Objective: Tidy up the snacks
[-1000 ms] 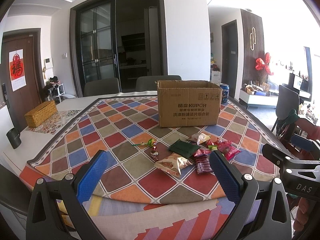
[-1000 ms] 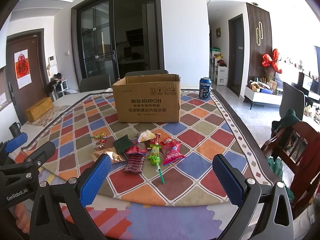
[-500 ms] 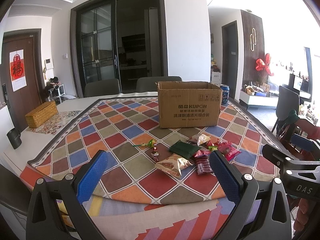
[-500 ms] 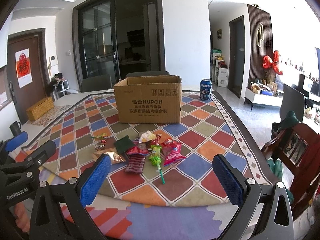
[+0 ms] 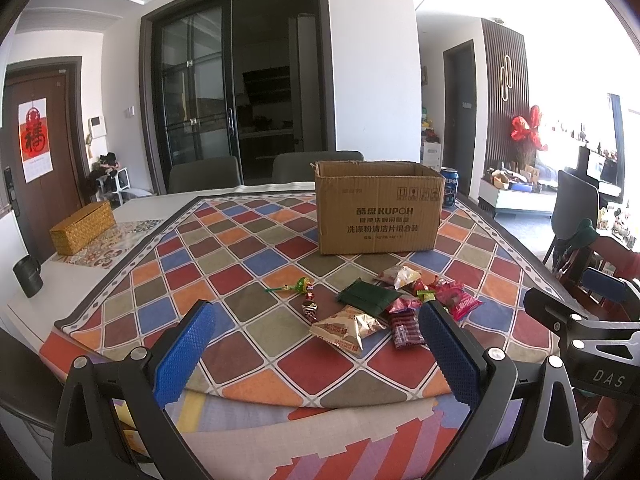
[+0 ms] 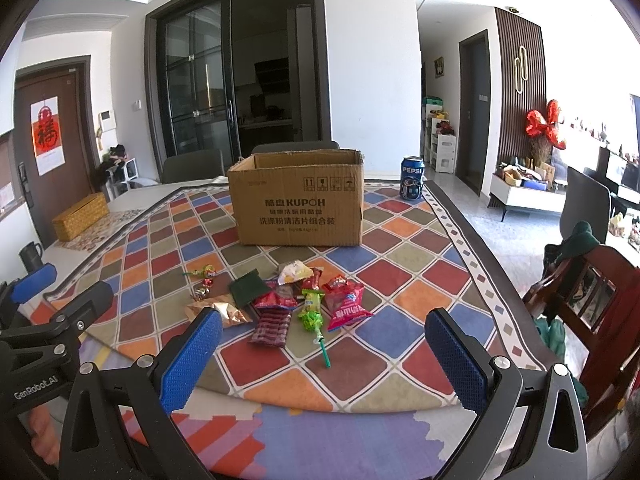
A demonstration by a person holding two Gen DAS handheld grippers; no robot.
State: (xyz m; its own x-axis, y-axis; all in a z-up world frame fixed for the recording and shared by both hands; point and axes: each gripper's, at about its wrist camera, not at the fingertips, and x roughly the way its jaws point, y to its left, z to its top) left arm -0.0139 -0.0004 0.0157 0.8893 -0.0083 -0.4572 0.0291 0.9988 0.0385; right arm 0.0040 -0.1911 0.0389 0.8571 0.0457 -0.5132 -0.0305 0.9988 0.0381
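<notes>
Several snack packets lie in a loose pile on the chequered cloth: a gold chip bag point(image 5: 347, 326), a dark green packet point(image 5: 368, 297), a red packet point(image 6: 347, 303), a striped maroon packet point(image 6: 273, 324) and a green lollipop point(image 6: 313, 316). Behind them stands an open cardboard box point(image 5: 378, 212) point(image 6: 298, 200). My left gripper point(image 5: 316, 354) hovers open at the table's near edge, short of the pile. My right gripper point(image 6: 324, 360) is likewise open and empty, just in front of the snacks. Each gripper shows at the edge of the other's view.
A Pepsi can point(image 6: 412, 178) stands right of the box. A woven box point(image 5: 82, 227) and a dark mug point(image 5: 28, 276) sit at the table's left. Chairs stand behind the table, and a wooden chair point(image 6: 592, 292) is at the right.
Both views have drifted very slightly; the grippers stay open and the snacks have not moved.
</notes>
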